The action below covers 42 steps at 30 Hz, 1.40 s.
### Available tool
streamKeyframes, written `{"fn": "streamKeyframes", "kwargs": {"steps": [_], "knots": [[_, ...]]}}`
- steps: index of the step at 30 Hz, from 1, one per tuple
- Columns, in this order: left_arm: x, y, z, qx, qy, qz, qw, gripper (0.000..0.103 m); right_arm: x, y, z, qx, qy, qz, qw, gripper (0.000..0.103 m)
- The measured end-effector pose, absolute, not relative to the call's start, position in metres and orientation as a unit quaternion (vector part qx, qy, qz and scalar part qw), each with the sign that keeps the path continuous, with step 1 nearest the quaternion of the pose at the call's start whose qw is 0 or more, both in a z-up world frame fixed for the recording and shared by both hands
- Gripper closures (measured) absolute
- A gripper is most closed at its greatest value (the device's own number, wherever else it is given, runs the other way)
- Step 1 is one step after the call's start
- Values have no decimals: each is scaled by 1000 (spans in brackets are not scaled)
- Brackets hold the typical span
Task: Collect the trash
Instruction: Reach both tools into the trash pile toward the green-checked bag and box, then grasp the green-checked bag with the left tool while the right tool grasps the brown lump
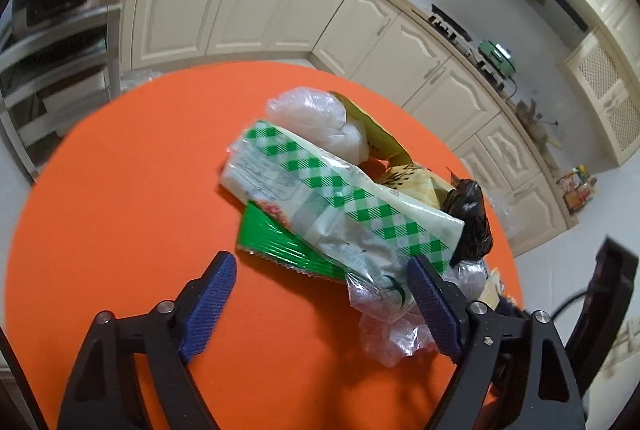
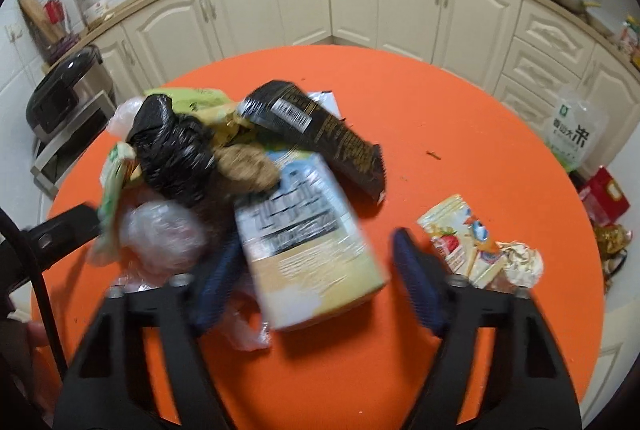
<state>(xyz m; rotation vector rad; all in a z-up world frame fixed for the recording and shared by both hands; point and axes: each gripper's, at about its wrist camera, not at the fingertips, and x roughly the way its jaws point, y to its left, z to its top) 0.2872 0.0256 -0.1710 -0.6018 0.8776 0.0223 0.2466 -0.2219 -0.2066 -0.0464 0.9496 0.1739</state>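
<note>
- Plainly, a heap of trash sits on the round orange table [image 1: 120, 214], with cream kitchen cabinets [image 1: 256, 2] curving behind it.
- Left wrist view: the left gripper [image 1: 320, 288] points down at the near edge of the heap, its blue-padded jaws spread apart with nothing pinched.
- Its right finger lies against the clear end of the long green-and-white checked plastic wrapper [image 1: 344, 202]; its left finger stands over bare table, apart from the trash.
- Under the checked wrapper lies a flat shiny green foil packet [image 1: 276, 242]; behind it a knotted clear plastic bag [image 1: 316, 118], and to the right a crumpled black plastic bag [image 1: 472, 222].
- Right wrist view: the right gripper [image 2: 312, 270] hangs over the other side of the heap, jaws apart, with the pale yellow-and-white printed carton [image 2: 312, 246] between them.
- The carton is blurred; it sits close to the left finger and clear of the right one, so no clamp shows.
- Further back lie the same black bag [image 2: 172, 150], a dark brown snack wrapper with gold print [image 2: 328, 134] and a tan crumpled lump [image 2: 248, 166].
- Just beside the right finger, separate from the heap, a torn strawberry-printed sachet [image 2: 460, 238] lies on the table.
</note>
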Motion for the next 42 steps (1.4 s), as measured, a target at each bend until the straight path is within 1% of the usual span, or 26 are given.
{"fn": "streamKeyframes", "kwargs": {"steps": [1, 2, 3, 5, 6, 7, 10, 12, 13, 14, 17, 18, 22, 23, 26, 27, 28, 30, 32, 34, 36, 39, 41, 42], "knots": [[290, 27, -174, -295, 415, 6, 861, 27, 245, -221, -207, -26, 455, 85, 886, 45], [302, 31, -172, -302, 410, 0, 861, 36, 243, -222, -206, -25, 455, 88, 886, 46], [302, 34, -174, -303, 407, -4, 862, 43, 242, -221, -206, -23, 454, 89, 886, 47], [313, 40, -171, -296, 398, -8, 868, 78, 238, -222, -206, -18, 453, 91, 887, 49], [320, 43, -169, -290, 396, -8, 871, 85, 236, -222, -206, -17, 453, 92, 887, 51], [329, 47, -167, -287, 396, -11, 872, 91, 234, -222, -206, -14, 452, 94, 887, 52], [344, 57, -165, -279, 399, -12, 873, 92, 226, -225, -203, -6, 450, 94, 888, 53], [348, 59, -165, -265, 413, -6, 871, 74, 222, -226, -202, -7, 451, 93, 888, 53], [352, 62, -164, -265, 418, 1, 869, 49, 220, -227, -201, -7, 451, 92, 888, 53], [356, 67, -161, -262, 412, 3, 873, 28, 219, -228, -200, -6, 450, 91, 888, 53], [369, 65, -149, -226, 394, 19, 891, 10, 216, -229, -197, -4, 449, 88, 889, 54], [372, 62, -148, -206, 399, 21, 893, 8, 216, -228, -196, -5, 449, 87, 889, 54], [410, 51, -145, -126, 412, 33, 902, 8, 217, -227, -192, -6, 446, 88, 891, 54], [428, 55, -145, -120, 415, 40, 901, 8, 216, -227, -191, -5, 445, 88, 891, 54], [471, 66, -144, -149, 415, 50, 896, 7, 218, -227, -190, -8, 444, 84, 892, 54], [479, 68, -144, -149, 410, 57, 898, 6, 219, -229, -189, -8, 444, 84, 892, 54], [495, 70, -145, -136, 412, 65, 899, 2, 220, -229, -189, -7, 445, 83, 892, 54], [503, 65, -159, -108, 440, 67, 889, 3, 221, -229, -189, -7, 447, 83, 890, 54], [513, 68, -163, -105, 444, 48, 889, 3, 221, -229, -189, -11, 449, 84, 890, 54], [507, 69, -166, -95, 446, 41, 889, 3, 221, -230, -189, -10, 449, 87, 889, 54], [505, 73, -172, -92, 457, 22, 884, 6, 222, -229, -190, -9, 450, 90, 888, 55], [495, 71, -169, -74, 456, 10, 887, 5, 221, -229, -193, -9, 452, 93, 887, 55], [506, 79, -170, -77, 461, 20, 884, 1, 221, -230, -195, -4, 454, 94, 886, 55], [499, 80, -170, -83, 461, 26, 883, 1, 221, -231, -195, -1, 454, 95, 886, 55]]}}
